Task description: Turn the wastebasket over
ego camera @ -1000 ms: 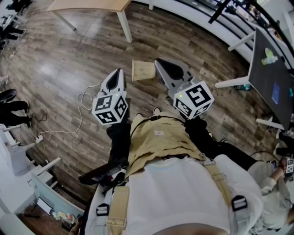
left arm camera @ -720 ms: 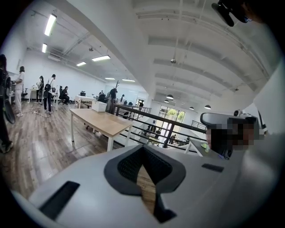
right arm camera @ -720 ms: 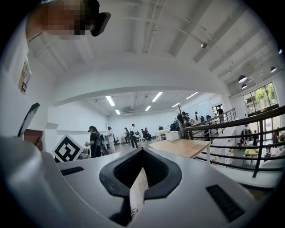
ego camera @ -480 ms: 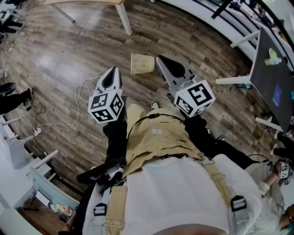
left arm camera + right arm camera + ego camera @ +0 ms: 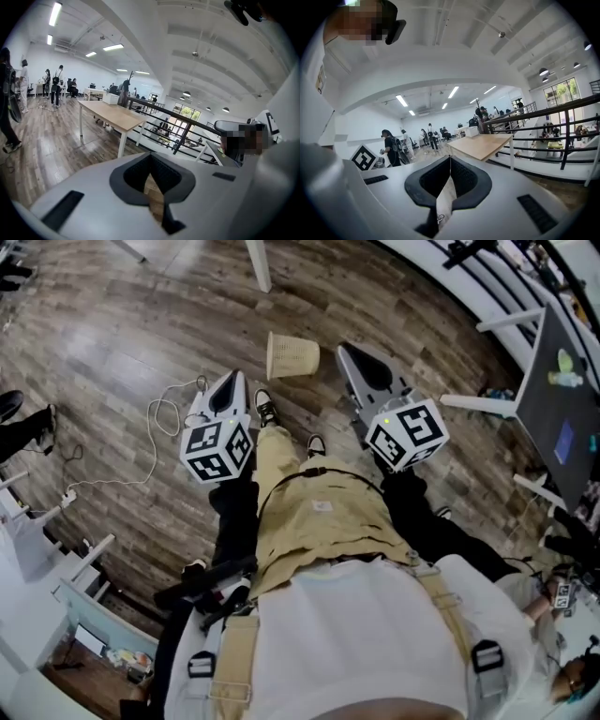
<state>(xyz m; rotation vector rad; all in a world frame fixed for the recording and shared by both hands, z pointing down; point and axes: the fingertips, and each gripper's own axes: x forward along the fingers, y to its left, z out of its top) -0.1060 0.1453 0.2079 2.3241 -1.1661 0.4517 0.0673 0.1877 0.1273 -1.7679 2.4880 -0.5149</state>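
Observation:
The wastebasket (image 5: 292, 355) is a tan ribbed bin lying on its side on the wooden floor, its mouth to the left. My left gripper (image 5: 234, 377) hangs shut just left of and nearer than the bin, apart from it. At the bin's right, my right gripper (image 5: 344, 350) is also shut, with a small gap to the bin. In the left gripper view the left gripper (image 5: 150, 157) has its tips together and holds nothing. The right gripper (image 5: 449, 159) looks the same in the right gripper view. Neither gripper view shows the bin clearly.
A white cable (image 5: 161, 418) loops on the floor left of my left gripper. A table leg (image 5: 258, 263) stands beyond the bin. White desk legs (image 5: 478, 401) and a dark screen (image 5: 561, 395) are at the right. The person's shoes (image 5: 265, 409) stand just before the bin.
The person has stepped toward the bin; a shoe now shows beside the left gripper. Both grippers have come down and forward, still shut. The bin has not moved on the floor.

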